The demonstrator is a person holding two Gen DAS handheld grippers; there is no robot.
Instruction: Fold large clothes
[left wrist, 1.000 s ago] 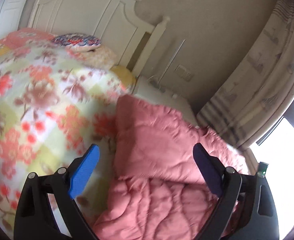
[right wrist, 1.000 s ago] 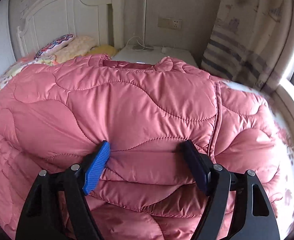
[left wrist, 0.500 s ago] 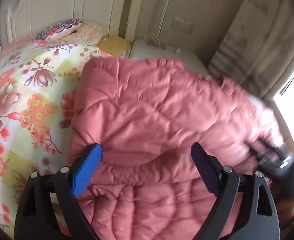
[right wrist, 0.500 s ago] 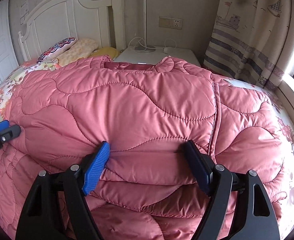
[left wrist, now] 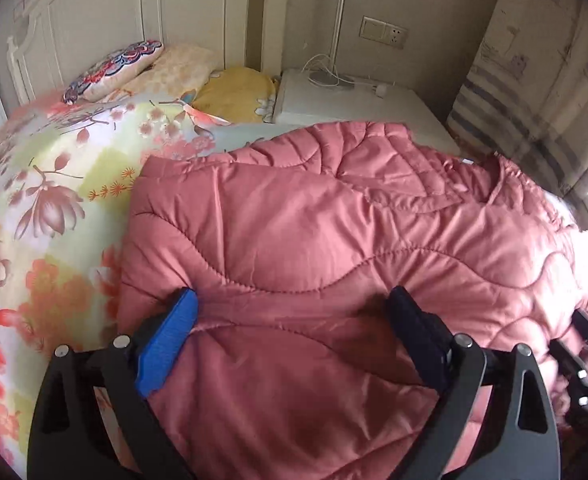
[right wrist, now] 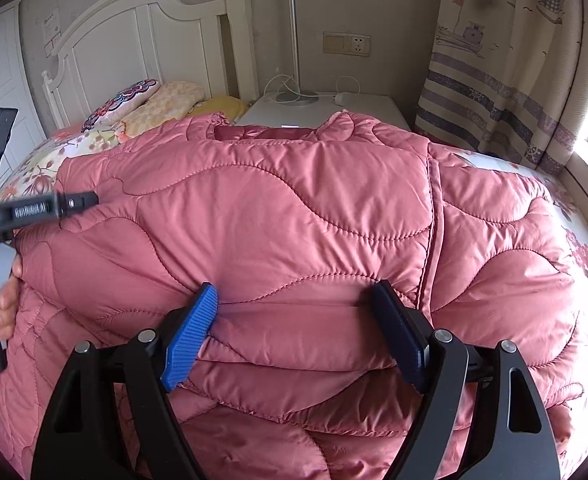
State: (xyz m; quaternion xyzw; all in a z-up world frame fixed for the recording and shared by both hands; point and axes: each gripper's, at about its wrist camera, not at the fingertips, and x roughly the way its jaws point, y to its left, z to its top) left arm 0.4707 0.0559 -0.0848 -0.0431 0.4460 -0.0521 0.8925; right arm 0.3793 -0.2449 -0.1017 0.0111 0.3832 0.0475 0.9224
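A large pink quilted jacket [left wrist: 313, 240] lies folded on the bed, collar toward the headboard; it also fills the right wrist view [right wrist: 294, 208]. My left gripper [left wrist: 294, 320] is open, its fingers pressed on the jacket's left part near its folded edge. My right gripper [right wrist: 295, 314] is open, its fingers pushed into a fold of the jacket's middle. The left gripper's body shows at the left edge of the right wrist view [right wrist: 34, 210], and the right gripper's body at the right edge of the left wrist view [left wrist: 585, 360].
The bed has a floral cover [left wrist: 46, 208] and pillows [left wrist: 114, 68] by a white headboard [right wrist: 134, 40]. A white nightstand [left wrist: 353, 100] with a lamp pole and cables stands beyond. A striped curtain [right wrist: 505, 80] and window are at the right.
My left gripper swung right from the floral cover onto the jacket and now rests on its left part. My right gripper has stayed in place on the fold.
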